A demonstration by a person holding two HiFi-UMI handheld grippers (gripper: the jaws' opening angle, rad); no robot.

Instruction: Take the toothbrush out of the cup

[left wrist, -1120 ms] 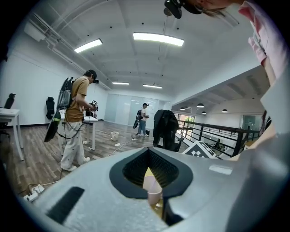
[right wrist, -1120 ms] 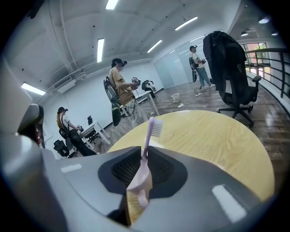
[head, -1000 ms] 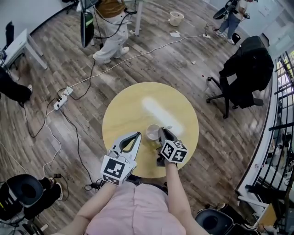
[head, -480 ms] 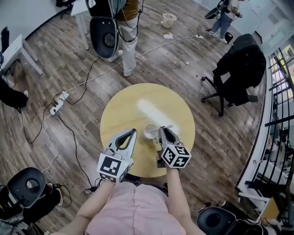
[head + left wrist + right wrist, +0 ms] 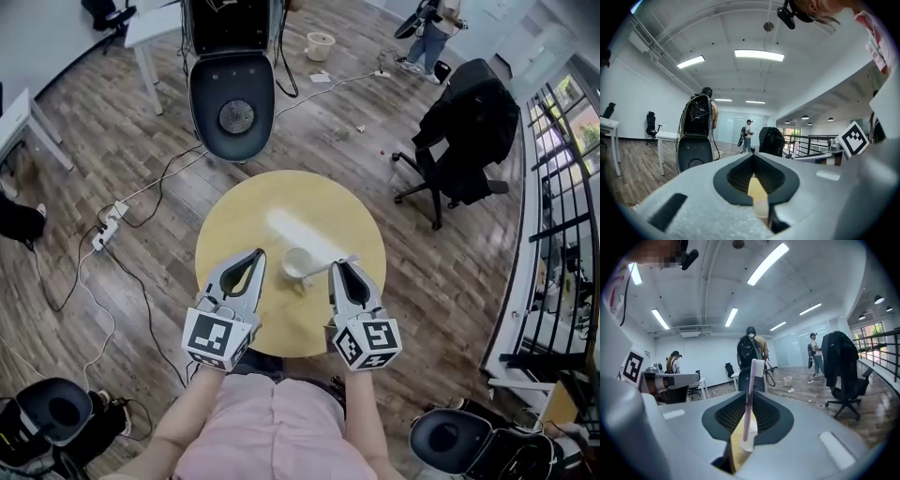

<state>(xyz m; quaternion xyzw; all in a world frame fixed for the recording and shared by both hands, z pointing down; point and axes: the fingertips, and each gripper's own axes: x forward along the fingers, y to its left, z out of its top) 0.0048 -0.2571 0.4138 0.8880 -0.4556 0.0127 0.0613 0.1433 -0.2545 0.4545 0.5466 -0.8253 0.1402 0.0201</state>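
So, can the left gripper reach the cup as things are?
Probably yes. The left gripper is open and empty, and the cup stands near its tips on the table with nothing between. The right gripper holds the toothbrush on the far side.

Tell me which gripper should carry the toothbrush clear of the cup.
Right. The right gripper has its jaws shut on the toothbrush beside the cup; the left gripper holds nothing, its jaws slightly apart.
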